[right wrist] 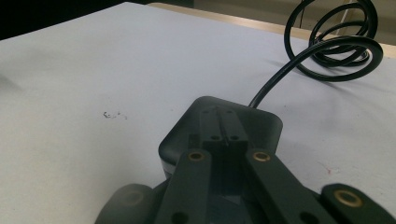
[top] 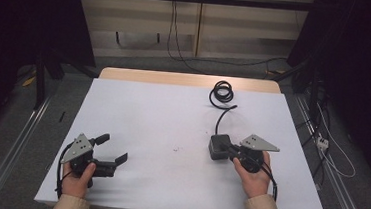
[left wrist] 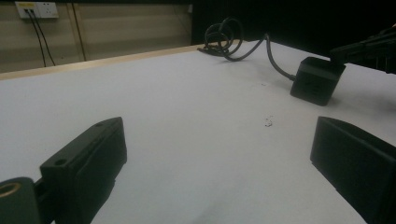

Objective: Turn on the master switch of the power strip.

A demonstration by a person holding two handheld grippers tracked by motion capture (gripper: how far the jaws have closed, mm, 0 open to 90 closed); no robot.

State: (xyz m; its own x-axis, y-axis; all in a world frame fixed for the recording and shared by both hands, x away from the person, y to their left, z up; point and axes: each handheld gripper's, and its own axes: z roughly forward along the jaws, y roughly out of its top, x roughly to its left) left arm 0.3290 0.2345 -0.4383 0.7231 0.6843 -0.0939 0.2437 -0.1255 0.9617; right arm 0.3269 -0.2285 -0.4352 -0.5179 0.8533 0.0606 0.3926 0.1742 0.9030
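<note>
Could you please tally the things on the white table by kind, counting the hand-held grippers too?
Grippers: 2, the left gripper with jaws apart and the right gripper closed over the adapter.
Black power adapters: 1.
Coiled black cables, joined to the adapter: 1.
Total: 4.

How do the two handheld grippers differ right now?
The left gripper has its fingers spread wide with bare table between them; the right gripper has its fingers drawn together over the top of the black power adapter. The left one touches nothing, far from the adapter; the right one sits on it, though a firm grip can't be confirmed. Both are black, hand-held and carry a grey triangular plate.
</note>
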